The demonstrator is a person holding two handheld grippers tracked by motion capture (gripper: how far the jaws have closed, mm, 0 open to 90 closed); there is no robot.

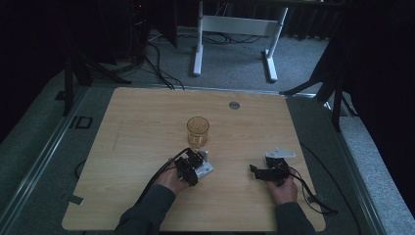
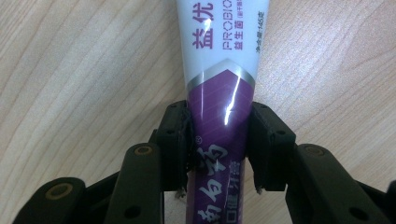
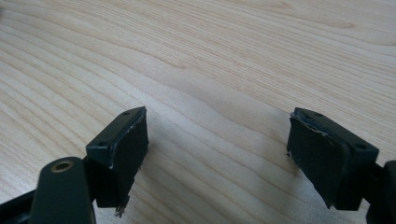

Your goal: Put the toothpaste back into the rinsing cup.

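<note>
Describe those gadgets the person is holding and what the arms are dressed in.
Both the left gripper and right gripper are black, each with two flat-padded jaws, a light grey plate on top and a trailing black cable. The person wears dark grey sleeves.

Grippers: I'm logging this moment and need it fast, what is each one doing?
Left gripper: closed on the purple-and-white tube.
Right gripper: open, nothing between its jaws, above the wooden table.

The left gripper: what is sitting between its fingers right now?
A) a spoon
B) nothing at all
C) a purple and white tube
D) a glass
C: in the left gripper view, the left gripper has its fingers closed on both sides of a purple and white tube lying on the wooden table.
</note>
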